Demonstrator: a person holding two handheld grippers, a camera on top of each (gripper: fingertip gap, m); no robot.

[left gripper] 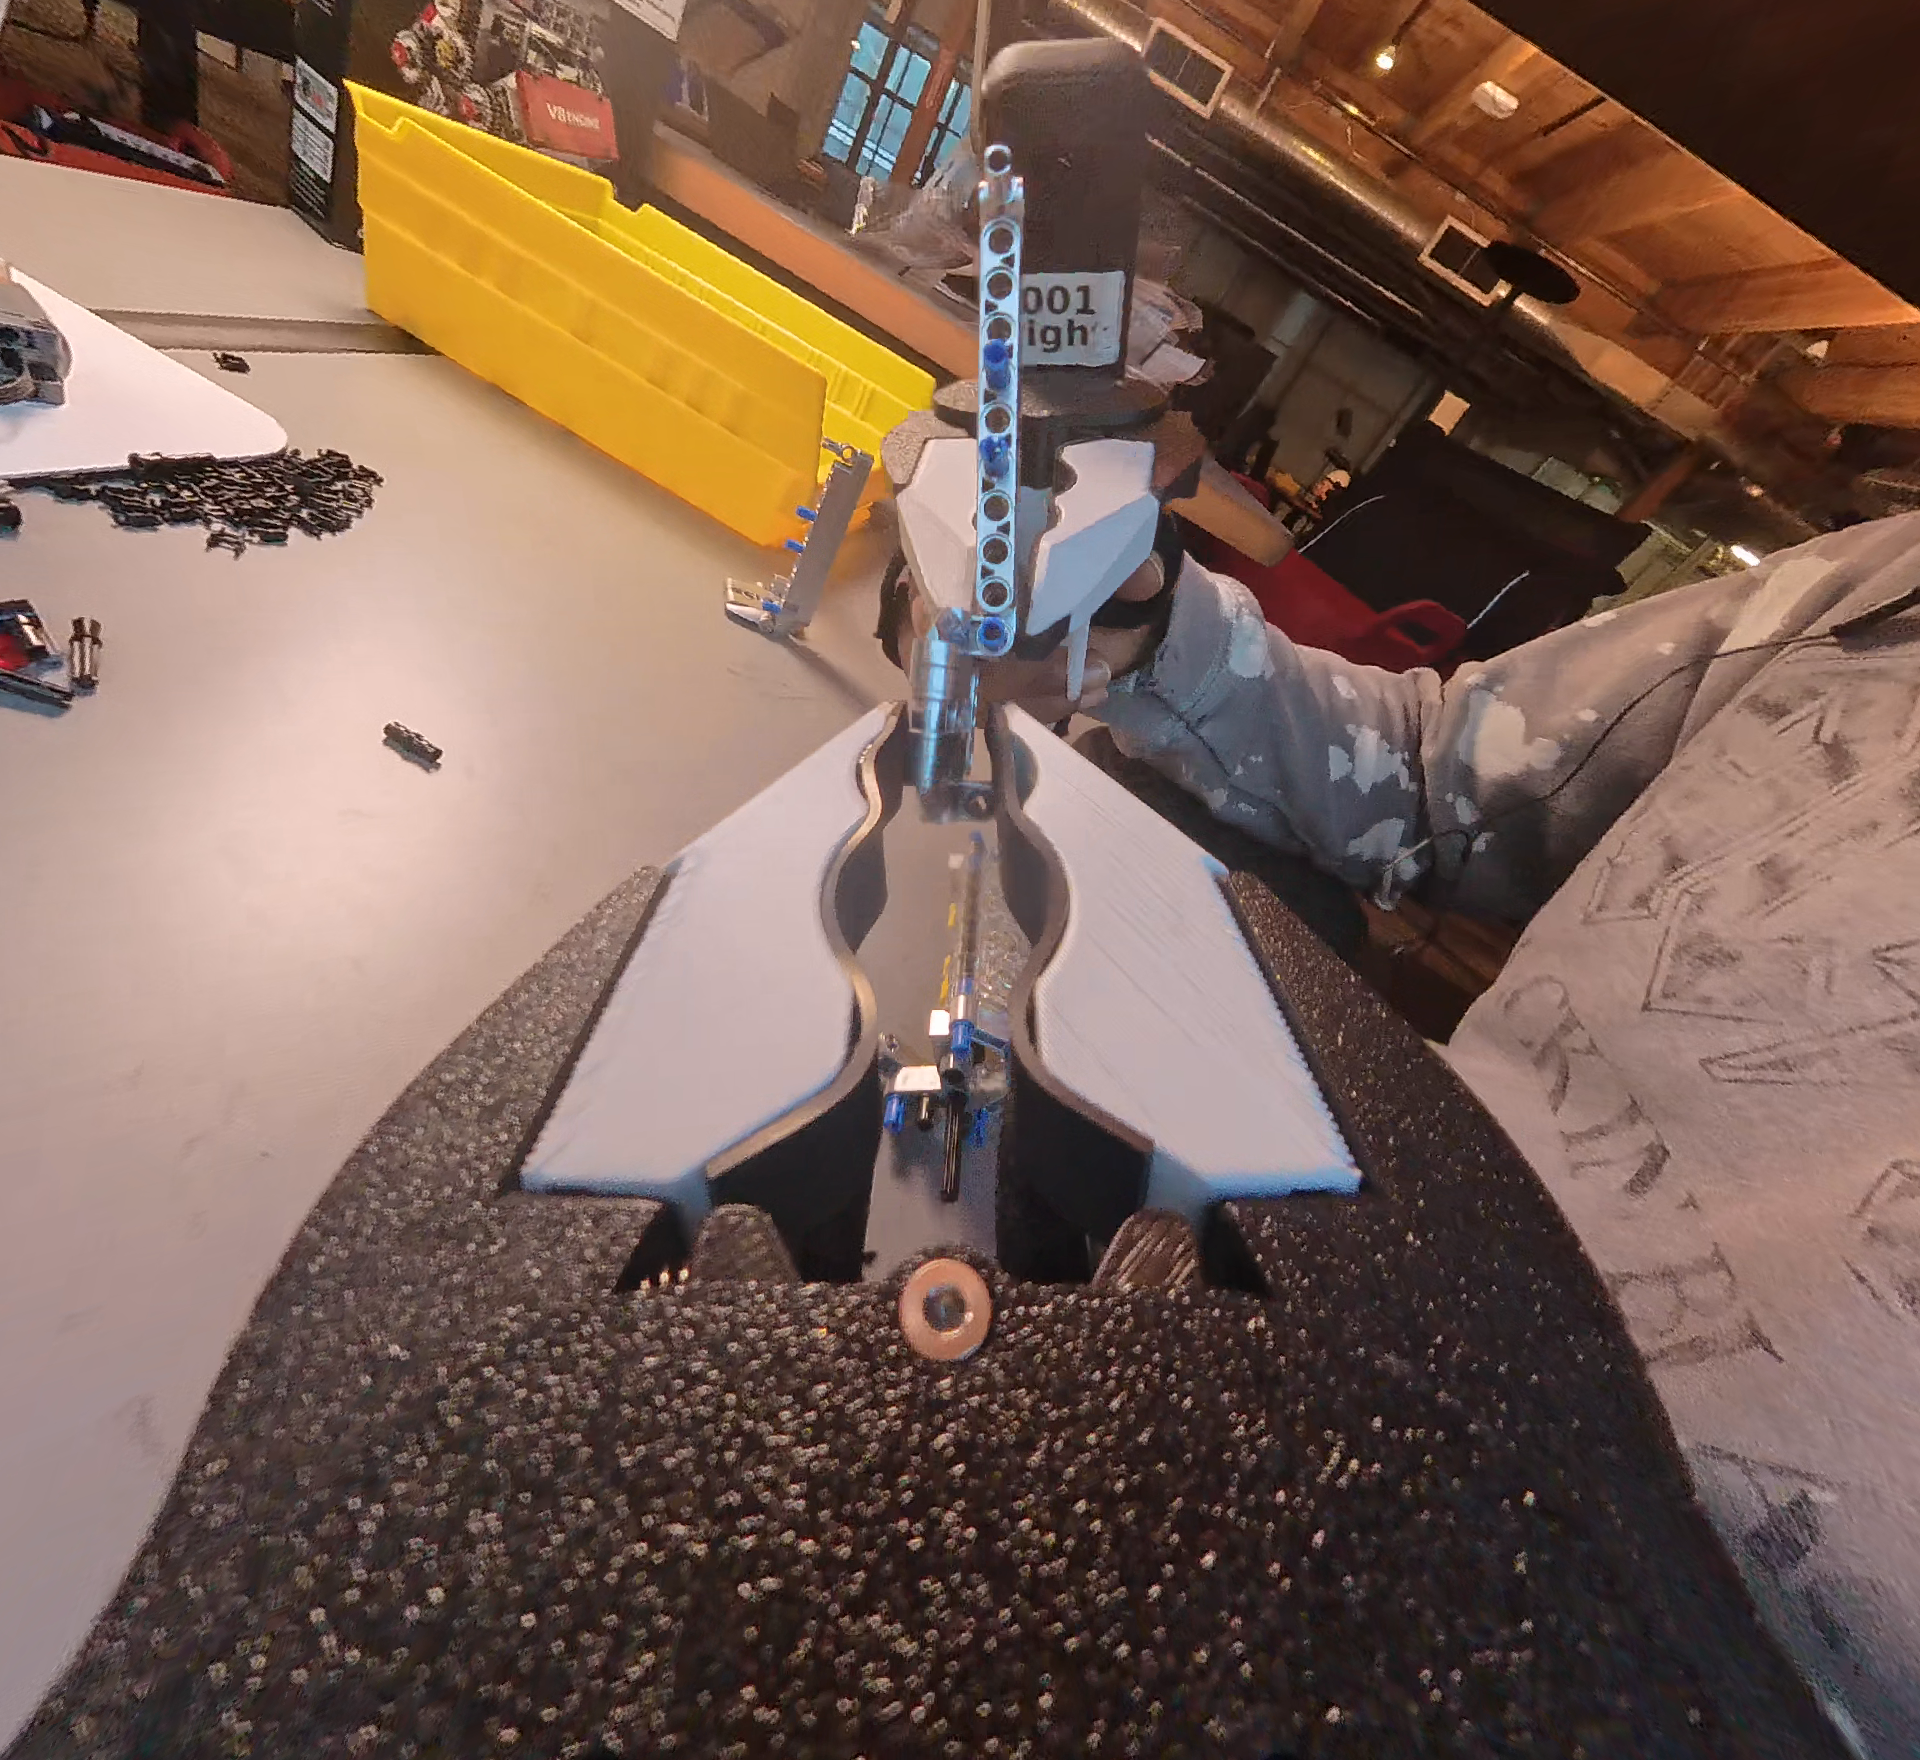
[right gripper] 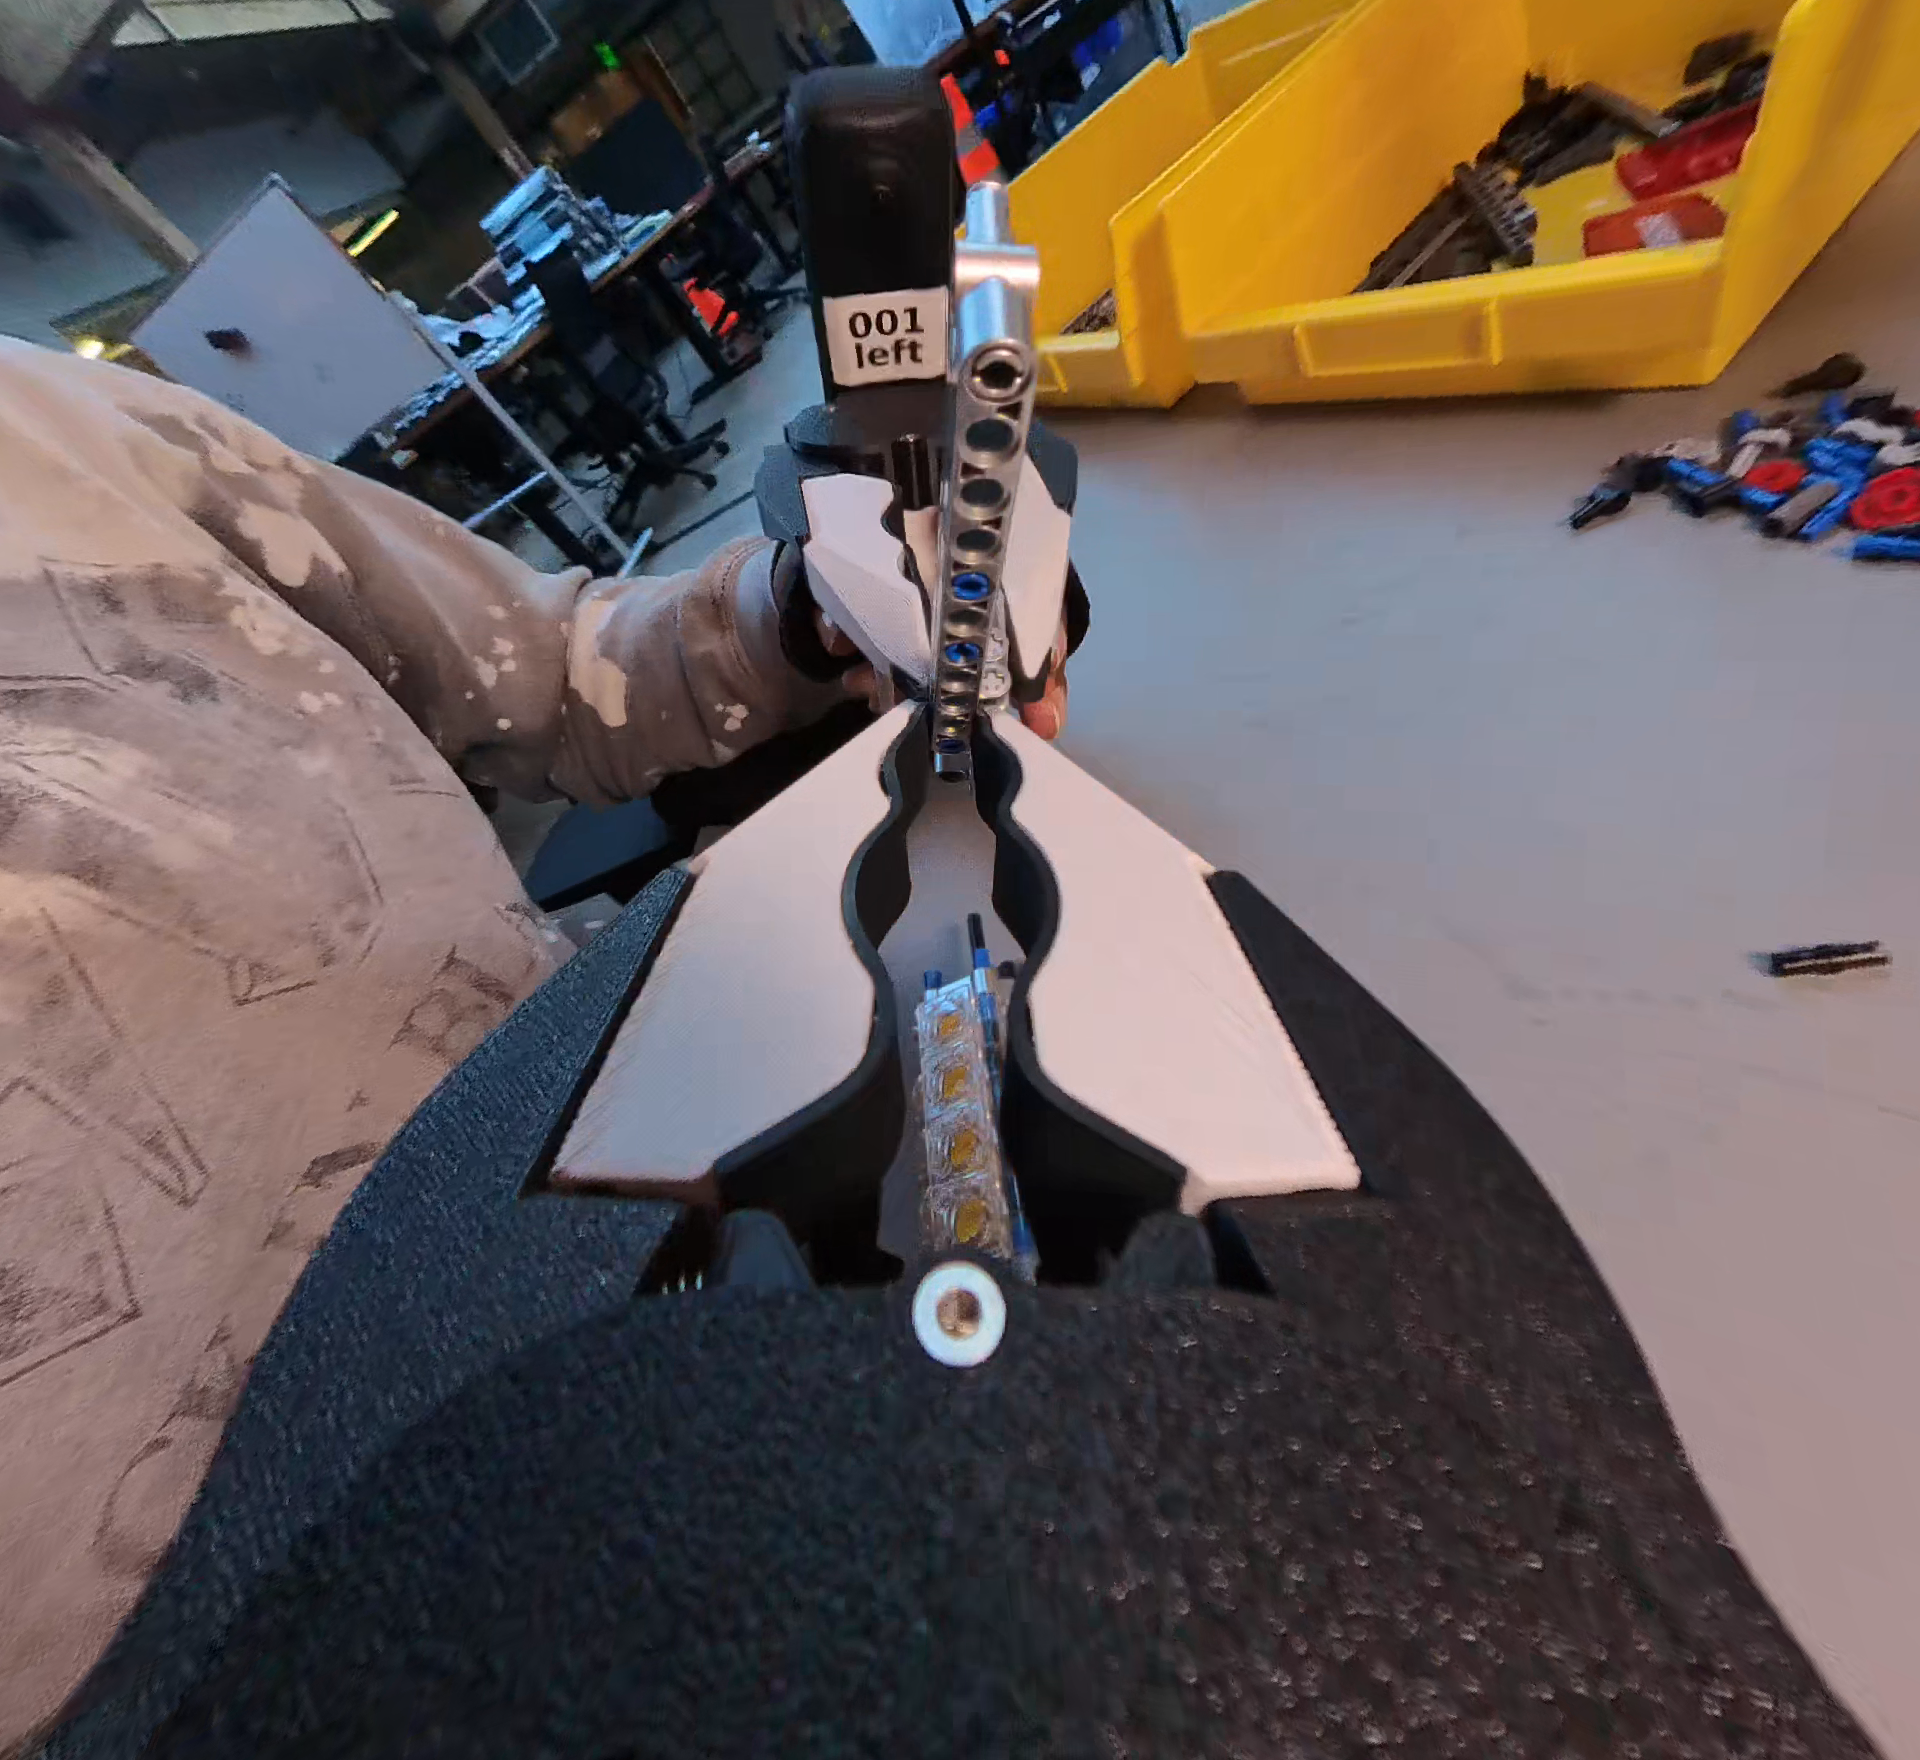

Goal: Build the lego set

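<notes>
My left tongs (left gripper: 948, 744) pinch the lower end of a grey holed beam (left gripper: 995, 422) with blue pins; my right tongs (right gripper: 948, 742) grip the same beam (right gripper: 977, 505) at its other end, so we hold it between us above the table (right gripper: 1351, 723). Beyond, a loose black pin (right gripper: 1829, 959), then a heap of blue and red parts (right gripper: 1808, 484). Farthest, yellow bins (right gripper: 1455, 276) hold dark beams (right gripper: 1475, 224) and red pieces (right gripper: 1683, 162).

table (left gripper: 312, 879): grey | on it: yellow bins (right gripper: 1455, 256), black pin pile (left gripper: 249, 495), blue-red parts pile (right gripper: 1808, 484)
</notes>
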